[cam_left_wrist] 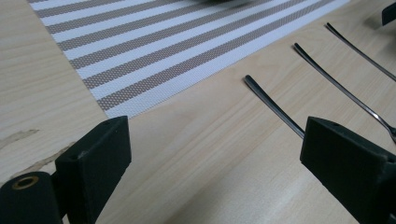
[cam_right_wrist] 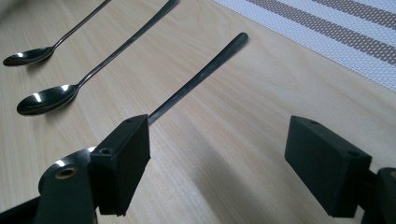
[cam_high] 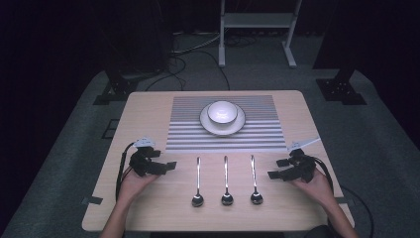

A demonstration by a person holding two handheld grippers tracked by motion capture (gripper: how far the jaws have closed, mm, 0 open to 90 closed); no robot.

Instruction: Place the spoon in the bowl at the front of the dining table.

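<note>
High view: a pale wooden table (cam_high: 148, 114) carries a grey-and-white striped woven placemat (cam_high: 262, 134) at its far middle. On the placemat stands a round white ceramic plate (cam_high: 237, 126), and in the plate sits a small white ceramic bowl (cam_high: 222, 111), upright. Between the placemat and the person's edge of the table lie three long-handled polished steel spoons, side by side and parallel, apart from one another, handles pointing toward the placemat and bowls toward the person: the left spoon (cam_high: 197, 181), the middle spoon (cam_high: 226, 179) and the right spoon (cam_high: 254, 178).

The left gripper (cam_high: 167, 165), black and held in the person's left hand (cam_high: 131, 181), hangs low over the table just left of the left spoon, jaws pointing toward it. The right gripper (cam_high: 275, 174), in the right hand (cam_high: 314, 184), mirrors it just right of the right spoon. Neither touches a spoon.

Left gripper view: the two black jaws stand wide apart with bare tabletop between them; the handle end of the nearest spoon runs behind the right-hand jaw, and the placemat's corner lies beyond.

Right gripper view: the jaws stand wide apart and grip nothing; the handle of the nearest spoon passes behind the left-hand jaw, its bowl partly showing at that jaw's base.
</note>
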